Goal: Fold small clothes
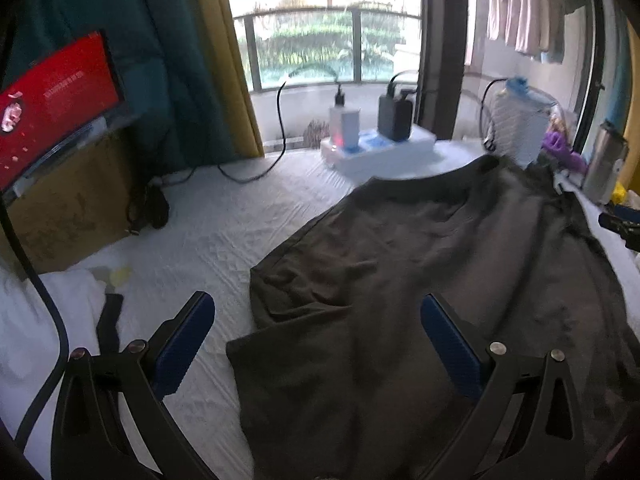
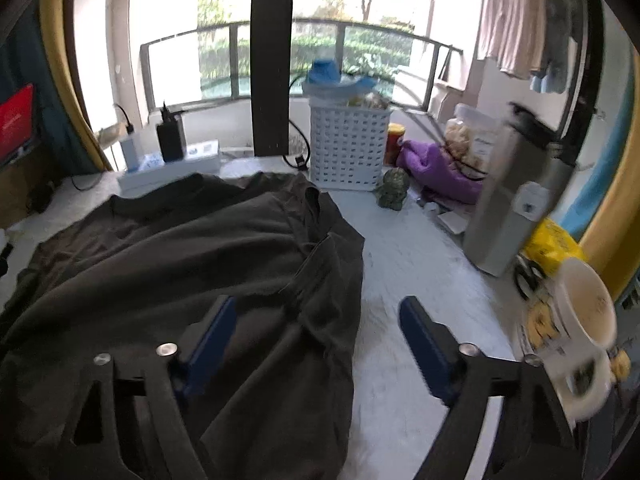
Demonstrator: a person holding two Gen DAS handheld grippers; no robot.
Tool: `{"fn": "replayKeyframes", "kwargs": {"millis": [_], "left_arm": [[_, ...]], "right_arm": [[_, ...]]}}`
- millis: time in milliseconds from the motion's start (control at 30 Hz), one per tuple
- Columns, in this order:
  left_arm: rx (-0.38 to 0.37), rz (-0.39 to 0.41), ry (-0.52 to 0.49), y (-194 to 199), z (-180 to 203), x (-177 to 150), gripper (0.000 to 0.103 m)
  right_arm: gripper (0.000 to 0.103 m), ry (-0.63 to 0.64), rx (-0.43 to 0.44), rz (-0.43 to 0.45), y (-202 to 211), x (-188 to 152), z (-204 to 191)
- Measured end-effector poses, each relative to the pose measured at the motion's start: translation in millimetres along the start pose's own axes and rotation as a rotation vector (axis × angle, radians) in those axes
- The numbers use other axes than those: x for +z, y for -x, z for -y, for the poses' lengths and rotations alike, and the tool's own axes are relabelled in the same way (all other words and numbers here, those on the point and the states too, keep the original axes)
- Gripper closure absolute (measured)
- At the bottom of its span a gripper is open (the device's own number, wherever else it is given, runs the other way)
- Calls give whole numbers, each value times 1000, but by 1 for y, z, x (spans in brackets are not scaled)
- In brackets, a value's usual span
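Observation:
A dark brown T-shirt (image 1: 420, 248) lies spread and wrinkled on the white quilted surface (image 1: 208, 232). My left gripper (image 1: 317, 304) hovers over the shirt's near left part, jaws wide open. The left blue pad (image 1: 188, 340) is over bare white surface and the right pad (image 1: 452, 344) is over the cloth. In the right wrist view the same shirt (image 2: 180, 248) fills the left half. My right gripper (image 2: 320, 304) is open above the shirt's right edge and folded sleeve. Its left pad (image 2: 212, 336) is over the fabric, its right pad (image 2: 424, 340) over the white surface. Neither gripper holds anything.
A white basket (image 2: 346, 148), purple cloth (image 2: 436, 168), a steel flask (image 2: 516, 196) and a mug (image 2: 580, 340) crowd the right side. A white power box with chargers (image 1: 376, 148) sits behind the shirt. A cardboard box (image 1: 68, 208) under a red screen (image 1: 56, 96) stands left, with cables nearby.

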State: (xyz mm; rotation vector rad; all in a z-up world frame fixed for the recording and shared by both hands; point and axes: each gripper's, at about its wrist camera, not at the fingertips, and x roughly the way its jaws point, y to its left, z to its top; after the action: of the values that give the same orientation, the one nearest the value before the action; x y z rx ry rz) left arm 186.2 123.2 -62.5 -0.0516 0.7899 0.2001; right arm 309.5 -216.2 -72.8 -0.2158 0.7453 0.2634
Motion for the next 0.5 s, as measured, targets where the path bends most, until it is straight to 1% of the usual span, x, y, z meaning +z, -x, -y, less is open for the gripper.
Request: {"fn": "replayKeyframes", "kwargs": {"millis": [33, 100, 133, 200, 233, 267, 300, 333, 367, 400, 467, 500], "left_arm": [[1, -12, 2, -5, -4, 1, 1], [10, -42, 6, -16, -11, 3, 2], [11, -59, 7, -22, -14, 4, 2], [15, -77, 11, -28, -17, 6, 2], [13, -88, 10, -31, -18, 6, 2], [5, -108, 8, -36, -19, 6, 2], [-1, -126, 4, -40, -19, 6, 6], [-14, -137, -6, -44, -18, 5, 11], [-22, -151, -19, -48, -17, 5, 17], [-22, -163, -30, -50, -15, 4, 17], [-26, -170, -51, -55, -11, 3, 17], [-28, -175, -55, -57, -10, 3, 22]], "right_arm": [[23, 14, 9, -13, -9, 3, -1], [32, 31, 24, -44, -27, 7, -2], [38, 36, 29, -60, -36, 8, -3], [41, 53, 48, -114, -56, 9, -4], [50, 59, 58, -136, -64, 9, -5], [57, 64, 54, -152, -71, 7, -4], [57, 66, 47, -152, -74, 7, -3], [65, 66, 43, -144, -72, 5, -1], [83, 64, 27, -134, -71, 4, 1], [91, 56, -3, -123, -68, 3, 7], [96, 39, -30, -102, -61, -2, 19], [97, 34, -56, -103, -59, -6, 25]]}}
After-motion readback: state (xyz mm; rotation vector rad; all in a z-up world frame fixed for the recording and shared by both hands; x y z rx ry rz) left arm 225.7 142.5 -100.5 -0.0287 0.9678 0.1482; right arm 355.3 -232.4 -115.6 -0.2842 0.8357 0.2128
